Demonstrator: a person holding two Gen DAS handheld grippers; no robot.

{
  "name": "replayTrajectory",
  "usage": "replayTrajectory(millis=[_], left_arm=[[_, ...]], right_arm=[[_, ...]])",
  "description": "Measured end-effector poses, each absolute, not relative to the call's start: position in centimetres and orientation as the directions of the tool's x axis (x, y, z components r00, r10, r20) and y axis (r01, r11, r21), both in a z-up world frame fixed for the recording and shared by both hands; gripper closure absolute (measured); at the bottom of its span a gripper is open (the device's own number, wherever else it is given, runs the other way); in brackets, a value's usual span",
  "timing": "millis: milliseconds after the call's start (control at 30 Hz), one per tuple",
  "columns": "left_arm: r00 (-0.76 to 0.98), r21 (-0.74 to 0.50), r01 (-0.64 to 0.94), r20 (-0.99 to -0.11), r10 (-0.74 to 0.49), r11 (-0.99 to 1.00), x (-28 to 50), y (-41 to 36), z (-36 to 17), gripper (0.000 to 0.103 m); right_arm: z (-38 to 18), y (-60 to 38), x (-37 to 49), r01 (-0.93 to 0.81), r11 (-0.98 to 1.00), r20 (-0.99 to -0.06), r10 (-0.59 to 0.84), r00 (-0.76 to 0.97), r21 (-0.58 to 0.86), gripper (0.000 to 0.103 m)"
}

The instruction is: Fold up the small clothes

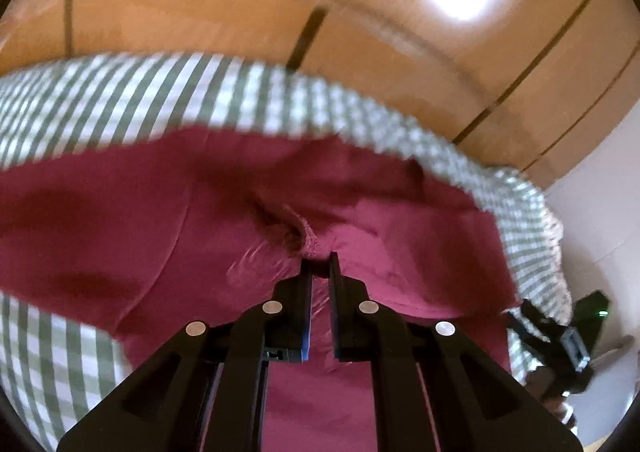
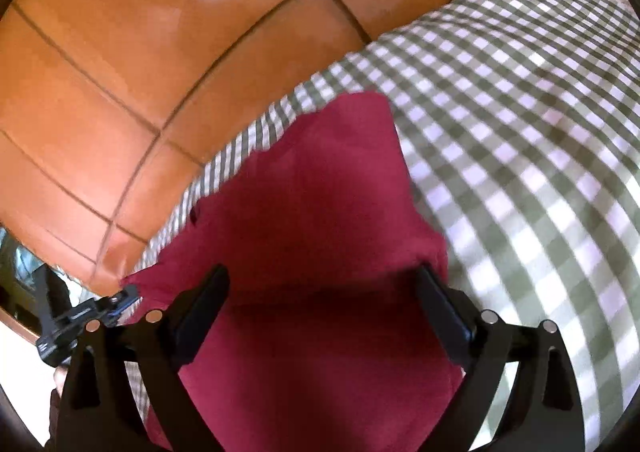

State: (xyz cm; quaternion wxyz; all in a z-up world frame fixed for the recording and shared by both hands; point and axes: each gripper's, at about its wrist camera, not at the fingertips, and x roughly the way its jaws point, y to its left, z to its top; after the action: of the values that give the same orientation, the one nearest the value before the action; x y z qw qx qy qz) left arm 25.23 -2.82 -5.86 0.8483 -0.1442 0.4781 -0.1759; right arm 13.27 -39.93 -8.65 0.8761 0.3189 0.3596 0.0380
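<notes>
Maroon garment [image 1: 168,220] lies spread on the green-checked cloth [image 1: 132,92], w/ orange floor tiles [image 1: 200,4] beyond at 12 o'clock in both views. I can't tell if that checked cloth covers a bed or a desk, so I leave it unnamed.

Left tool [image 1: 321,264] is closed, its tips pinched on a puckered ridge of the maroon fabric; wrinkles fan out from the pinch toward 10 and 11 o'clock, so I read it as a real hold on the cloth, not just a touch. Right tool [image 2: 322,284] stands wide apart over the same garment, nothing pressed between its fingers; the fabric simply lies under the gap. In the right wrist view the left tool shows at 8 o'clock, at the garment's near corner. In the left wrist view the right tool sits at 4 o'clock, near the edge of the checked cloth.

Step in hand, as I judge it: getting both holds set for a fold. One side is gripped, the other not yet. Both pics are motion-blurred, so fine detail of hems and seams is lost.

Next move, imo: bring the right tool down onto an edge or corner at about the same line as the left hold, close on one layer only, then lift both together and carry the flap over. Needs matched height btw the two, or the fold goes skewed. Risk: grabbing the checked cloth along w/ the garment.
</notes>
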Motion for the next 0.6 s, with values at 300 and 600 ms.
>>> replayTrajectory(millis=[300, 600], left_arm=[[0.507, -0.375, 0.171, -0.759, -0.407, 0.911, 24.0, -1.9, -7.7, 0.097], [0.487, -0.324, 0.138, -0.801, -0.349, 0.936, 22.6, -1.4, -10.2, 0.097]], right_arm=[[-2.1, -35.2, 12.4, -0.021, 0.920, -0.579, 0.264, 0.772, 0.390, 0.009], [-10.1, -33.6, 20.3, 0.148, 0.974, -0.761, 0.036, 0.648, 0.172, 0.014]])
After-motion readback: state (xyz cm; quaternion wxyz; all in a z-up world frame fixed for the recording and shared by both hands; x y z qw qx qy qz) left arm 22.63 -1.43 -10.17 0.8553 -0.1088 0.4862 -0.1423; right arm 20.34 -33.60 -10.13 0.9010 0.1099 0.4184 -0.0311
